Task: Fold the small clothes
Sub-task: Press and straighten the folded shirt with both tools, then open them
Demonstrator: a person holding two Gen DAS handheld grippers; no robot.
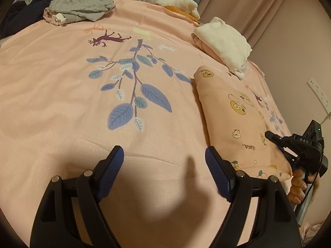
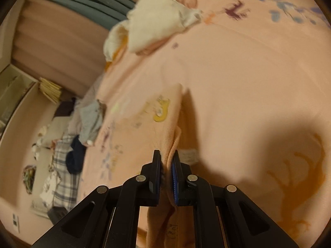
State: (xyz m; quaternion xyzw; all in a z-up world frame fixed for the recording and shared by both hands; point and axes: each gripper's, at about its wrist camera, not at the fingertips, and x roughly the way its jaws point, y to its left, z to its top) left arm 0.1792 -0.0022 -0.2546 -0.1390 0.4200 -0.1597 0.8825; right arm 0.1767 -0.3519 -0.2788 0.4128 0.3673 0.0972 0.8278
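Right fingers (image 2: 166,155) pinched on pink garment (image 2: 163,128) edge; left fingers (image 1: 164,155) wide apart, empty, garment beside them

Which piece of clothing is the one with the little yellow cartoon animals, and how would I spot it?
Look at the big pink bedspread with the blue leafy branch. Near its right edge lies a folded pink garment, in front of a folded white cloth. Only it has yellow cartoon animals, and the right gripper pinches its edge.

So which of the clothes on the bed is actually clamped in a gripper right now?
The pink cartoon-print garment: the right gripper pinches its edge. The white folded piece and grey pile lie untouched, and the left gripper is open.
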